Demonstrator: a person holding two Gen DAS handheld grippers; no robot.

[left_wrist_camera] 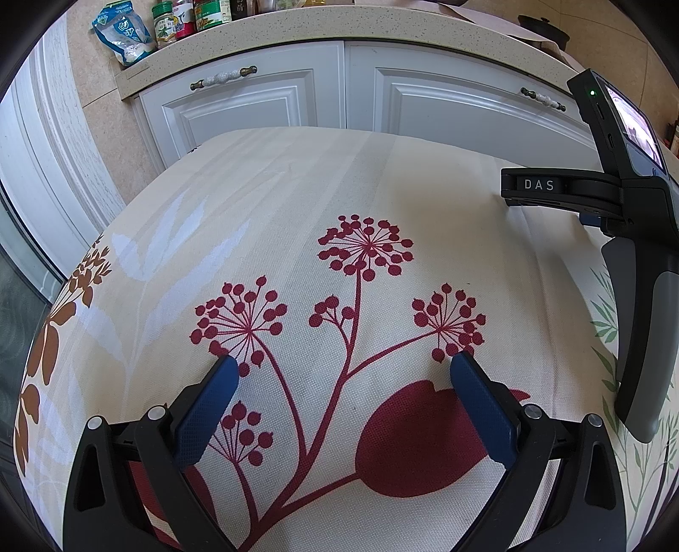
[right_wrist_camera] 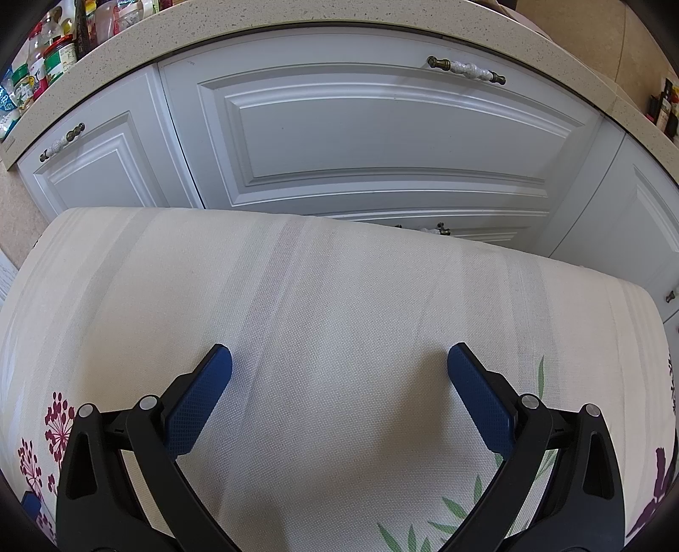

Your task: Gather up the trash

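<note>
My left gripper (left_wrist_camera: 341, 361) stands open just above a cream tablecloth (left_wrist_camera: 297, 204) printed with dark red flowers; nothing lies between its blue fingers (left_wrist_camera: 212, 403). My right gripper (right_wrist_camera: 338, 354) is open too, over a plain cream part of the same cloth (right_wrist_camera: 339, 288), with nothing between its pads (right_wrist_camera: 199, 399). The right gripper's black and grey body (left_wrist_camera: 632, 271), marked DAS and carrying a lit screen, shows at the right edge of the left wrist view. No trash is visible on the cloth in either view.
White cabinet doors (right_wrist_camera: 382, 127) with brass-ended handles (right_wrist_camera: 467, 70) stand just beyond the table's far edge under a speckled counter (left_wrist_camera: 339, 25). Jars (left_wrist_camera: 165, 23) and a blue-white packet (left_wrist_camera: 123, 36) sit on the counter at the left. Tiled floor (left_wrist_camera: 106, 127) lies left of the table.
</note>
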